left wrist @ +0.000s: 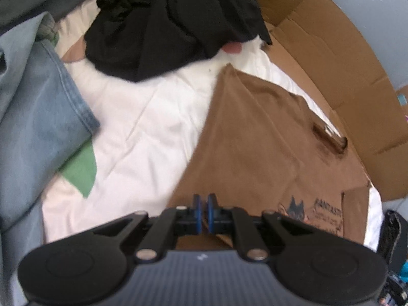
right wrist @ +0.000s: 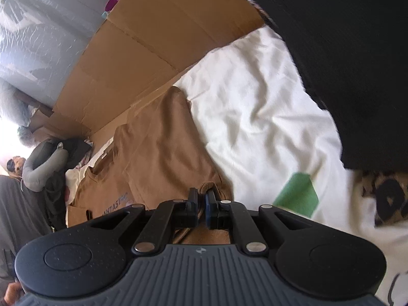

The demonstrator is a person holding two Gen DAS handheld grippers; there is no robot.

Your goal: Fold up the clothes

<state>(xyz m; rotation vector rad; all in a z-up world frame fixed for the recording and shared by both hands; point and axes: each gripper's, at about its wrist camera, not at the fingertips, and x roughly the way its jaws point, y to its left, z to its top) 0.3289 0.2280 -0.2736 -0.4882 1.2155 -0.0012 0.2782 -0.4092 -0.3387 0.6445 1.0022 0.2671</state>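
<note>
Nearest the left wrist lens: left gripper point(left wrist: 203, 210), blue pads point(left wrist: 196, 210) pressed together, pinching an edge of the brown shirt point(left wrist: 255, 140). Hangs low over the shirt, pointing steeply down.

Brown shirt spread on a white sheet point(left wrist: 142, 127), running from the gripper up and away to a corner near the cardboard point(left wrist: 344, 58). Print with a cat face and lettering point(left wrist: 313, 214) showing just right of the pads. Neck opening point(left wrist: 331, 137) farther up, near the cardboard edge. Part of the shirt overlapping the cardboard at right.

Black garment point(left wrist: 173, 25) heaped at the top of the sheet, apart from the shirt. Jeans point(left wrist: 38, 107) lying at the left, a green cloth point(left wrist: 81, 170) poking out from under their hem onto the sheet.

From the right wrist lens: right gripper point(right wrist: 201, 201) closed as well, a small bunch of brown shirt point(right wrist: 158, 148) fabric caught between its pads point(right wrist: 210, 201) and sticking up just above them. Shirt stretching away up and left toward the cardboard point(right wrist: 158, 35); lettering visible left of the gripper. White sheet point(right wrist: 255, 107) to the right, green cloth point(right wrist: 297, 193) lying on it near the gripper. Black garment point(right wrist: 344, 63) filling the upper right. Leopard-print fabric point(right wrist: 385, 193) at the right edge, below the black garment.
</note>
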